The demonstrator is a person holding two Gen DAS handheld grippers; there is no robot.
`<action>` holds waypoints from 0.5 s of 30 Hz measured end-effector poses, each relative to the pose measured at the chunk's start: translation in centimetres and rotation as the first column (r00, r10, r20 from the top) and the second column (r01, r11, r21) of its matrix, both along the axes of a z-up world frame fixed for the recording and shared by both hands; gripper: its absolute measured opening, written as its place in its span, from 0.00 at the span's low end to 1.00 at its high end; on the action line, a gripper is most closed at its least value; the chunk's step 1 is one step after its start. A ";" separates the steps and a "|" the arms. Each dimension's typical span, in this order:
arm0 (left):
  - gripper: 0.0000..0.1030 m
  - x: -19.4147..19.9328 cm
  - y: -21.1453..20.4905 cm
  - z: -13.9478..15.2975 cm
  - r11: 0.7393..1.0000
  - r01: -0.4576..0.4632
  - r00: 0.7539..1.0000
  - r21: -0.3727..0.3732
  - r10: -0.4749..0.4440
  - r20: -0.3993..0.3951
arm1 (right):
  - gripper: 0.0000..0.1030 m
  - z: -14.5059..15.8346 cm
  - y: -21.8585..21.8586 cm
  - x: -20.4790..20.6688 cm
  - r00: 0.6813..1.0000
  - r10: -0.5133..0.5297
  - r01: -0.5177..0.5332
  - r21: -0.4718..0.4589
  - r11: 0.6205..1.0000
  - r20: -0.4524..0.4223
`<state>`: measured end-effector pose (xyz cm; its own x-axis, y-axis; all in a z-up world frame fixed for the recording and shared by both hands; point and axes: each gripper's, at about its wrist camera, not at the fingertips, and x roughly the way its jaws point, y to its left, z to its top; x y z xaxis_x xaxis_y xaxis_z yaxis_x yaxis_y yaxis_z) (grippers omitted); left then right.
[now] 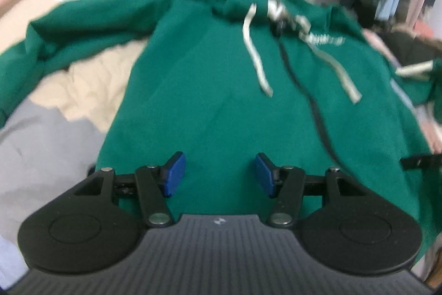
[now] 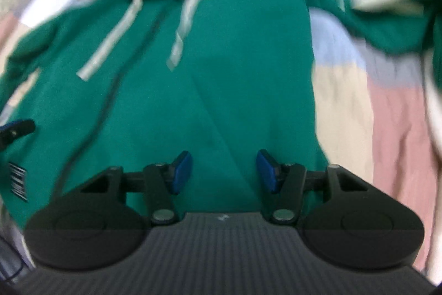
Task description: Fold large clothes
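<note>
A dark green zip-front hooded sweatshirt [image 1: 210, 79] of thick fleece lies face up and spread out on a bed covered by a patchwork quilt [image 1: 41, 134] of grey, cream and pink blocks, its hood at the far end and its hem nearest both cameras. Two pale flat drawcords [image 1: 255, 51] trail down from the hood over the chest, either side of the dark zipper [image 1: 312, 101]. One sleeve [image 1: 71, 24] stretches away from the body on the left-hand side; the other sleeve [image 2: 386, 26], with a pale band near its cuff, reaches out on the right. The left gripper [image 1: 218, 174] hangs over the hem end of the sweatshirt with its blue-padded jaws parted and nothing between them; the right gripper [image 2: 224, 173] does the same beside the zipper's other side, likewise parted and empty. Both views are motion-blurred, so whether the pads touch the cloth cannot be told. The garment looks flattened but not yet folded, so the step in hand is probably choosing the first grasp. To do it well, each gripper should pinch a single edge, a sleeve near its cuff or a hem corner, catching both fabric layers, then carry it across the zipper evenly so the drawcords stay inside the fold.
</note>
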<state>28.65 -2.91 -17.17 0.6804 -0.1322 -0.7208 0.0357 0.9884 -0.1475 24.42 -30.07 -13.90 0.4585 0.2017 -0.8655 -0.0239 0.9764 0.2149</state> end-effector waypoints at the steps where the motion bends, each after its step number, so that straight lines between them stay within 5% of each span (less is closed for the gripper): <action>1: 0.60 0.0 -0.2 -0.3 1.000 0.006 1.000 0.017 -0.005 -0.004 | 0.53 -0.1 -0.4 -0.1 1.000 -0.010 0.010 0.018 1.000 -0.001; 9: 0.63 -0.5 -0.8 0.0 0.998 0.015 1.000 0.065 -0.016 0.020 | 0.55 3.9 -4.9 -2.2 0.980 -0.126 0.113 0.090 0.990 0.155; 15: 0.67 -1.0 -1.4 0.5 0.996 0.031 0.998 0.078 -0.035 0.051 | 0.60 5.3 -13.3 -3.3 0.902 -0.327 0.331 0.034 0.943 0.281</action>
<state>27.63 -4.34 -16.71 0.7136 -0.1008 -0.6933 0.0742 0.9949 -0.0682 21.12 -43.33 -8.62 0.7195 -0.0136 -0.6944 0.2421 0.9420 0.2324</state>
